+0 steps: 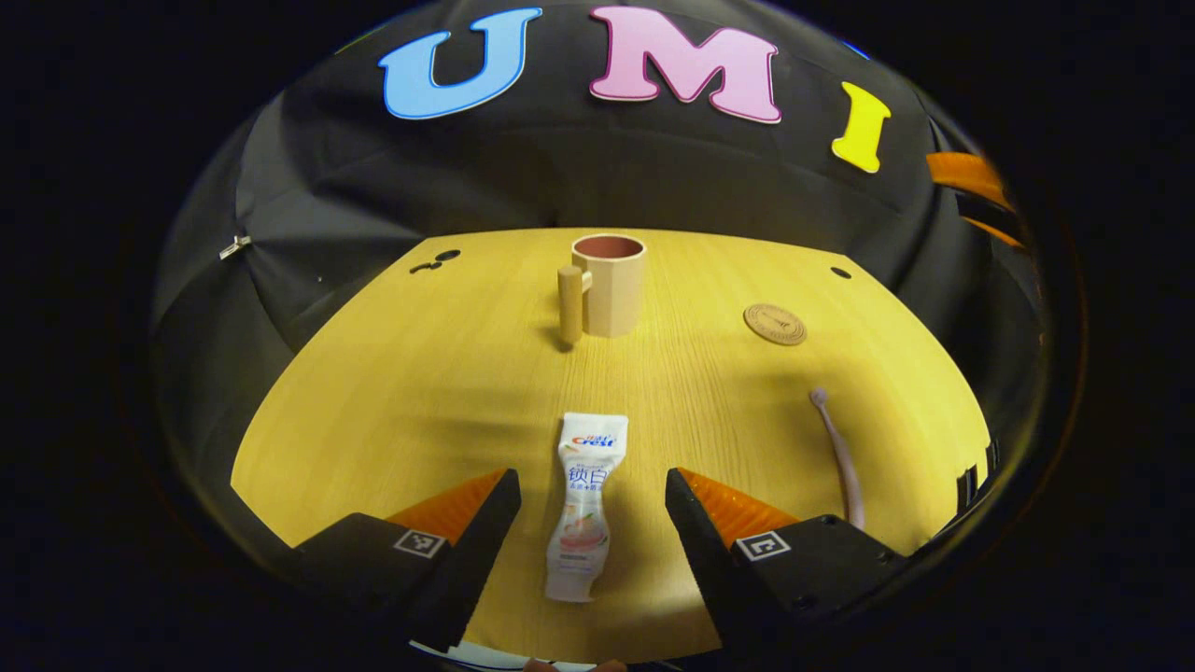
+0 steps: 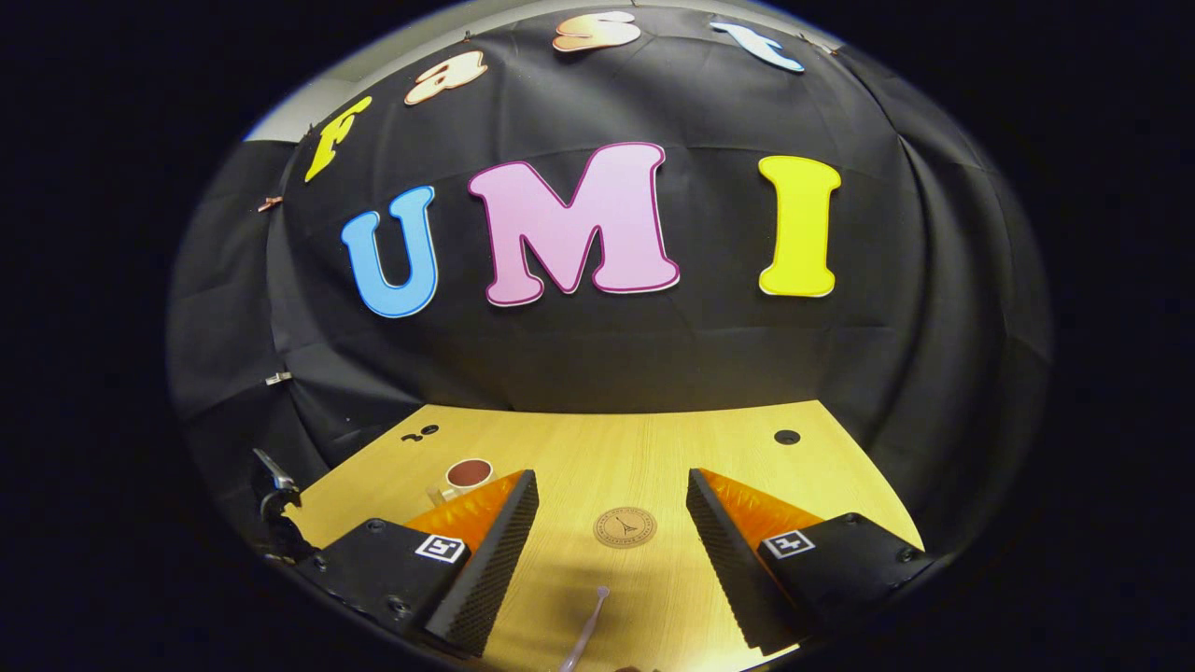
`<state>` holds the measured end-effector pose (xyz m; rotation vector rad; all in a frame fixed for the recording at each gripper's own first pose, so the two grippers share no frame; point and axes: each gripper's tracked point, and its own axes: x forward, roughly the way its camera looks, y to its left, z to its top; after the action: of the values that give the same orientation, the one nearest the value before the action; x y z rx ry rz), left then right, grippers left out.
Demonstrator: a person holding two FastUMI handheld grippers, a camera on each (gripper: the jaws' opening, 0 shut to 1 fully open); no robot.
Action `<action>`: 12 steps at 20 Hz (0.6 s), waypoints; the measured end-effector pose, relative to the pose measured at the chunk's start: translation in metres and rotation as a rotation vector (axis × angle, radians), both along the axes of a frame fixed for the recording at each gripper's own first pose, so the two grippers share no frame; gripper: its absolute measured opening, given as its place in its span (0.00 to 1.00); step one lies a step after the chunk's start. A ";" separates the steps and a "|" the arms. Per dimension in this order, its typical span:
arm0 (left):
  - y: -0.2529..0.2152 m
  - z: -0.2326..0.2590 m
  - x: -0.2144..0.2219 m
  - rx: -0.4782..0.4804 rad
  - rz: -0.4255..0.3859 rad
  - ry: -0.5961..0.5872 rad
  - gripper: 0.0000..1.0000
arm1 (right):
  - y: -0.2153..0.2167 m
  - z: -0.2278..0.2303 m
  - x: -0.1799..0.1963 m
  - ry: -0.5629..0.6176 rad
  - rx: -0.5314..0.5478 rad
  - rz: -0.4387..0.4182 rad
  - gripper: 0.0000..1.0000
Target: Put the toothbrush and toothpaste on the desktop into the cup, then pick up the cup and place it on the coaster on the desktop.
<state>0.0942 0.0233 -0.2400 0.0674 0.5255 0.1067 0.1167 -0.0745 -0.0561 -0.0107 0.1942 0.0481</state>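
A white toothpaste tube (image 1: 585,509) lies flat on the wooden desktop (image 1: 448,373), between the fingers of my open left gripper (image 1: 593,495), which hovers over it without touching. A tan cup (image 1: 609,284) with a peg-like handle stands upright at the far middle. The round brown coaster (image 1: 775,324) lies to the cup's right. A pale pink toothbrush (image 1: 838,453) lies at the right, head pointing away. In the right gripper view my right gripper (image 2: 611,504) is open above the desktop (image 2: 579,448), with the coaster (image 2: 625,526) and the toothbrush (image 2: 588,630) between its fingers and the cup (image 2: 464,478) at the left.
Small dark holes mark the desktop at the far left (image 1: 437,260) and far right (image 1: 840,273). The black cloth wall closes the back. At the left of the right gripper view a metal clamp (image 2: 275,485) sits by the table's edge.
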 end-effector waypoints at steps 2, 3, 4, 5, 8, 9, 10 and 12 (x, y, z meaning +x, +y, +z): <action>0.000 -0.011 0.004 0.017 -0.007 0.030 0.97 | 0.000 -0.005 -0.001 0.014 -0.006 0.002 0.98; 0.001 -0.017 0.005 0.021 -0.010 0.045 0.96 | -0.001 -0.007 -0.002 0.020 -0.006 0.002 0.98; 0.002 -0.022 0.006 0.021 -0.012 0.058 0.96 | -0.003 -0.010 -0.002 0.027 -0.004 0.001 0.98; 0.002 -0.026 0.007 0.019 -0.016 0.070 0.96 | -0.004 -0.012 -0.002 0.035 -0.002 -0.003 0.98; 0.002 -0.037 0.010 0.011 -0.025 0.099 0.96 | -0.005 -0.019 -0.005 0.051 0.001 -0.011 0.98; 0.001 -0.045 0.008 -0.002 -0.028 0.128 0.96 | -0.005 -0.021 -0.005 0.057 0.000 -0.014 0.98; 0.000 -0.045 0.009 -0.015 -0.026 0.132 0.96 | -0.004 -0.024 -0.007 0.066 0.001 -0.016 0.98; 0.002 -0.048 0.011 -0.007 -0.036 0.132 0.98 | -0.004 -0.027 -0.009 0.076 0.004 -0.022 0.98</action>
<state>0.1047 0.0251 -0.2879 0.0772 0.6563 0.0653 0.1076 -0.0784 -0.0835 -0.0029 0.2698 0.0267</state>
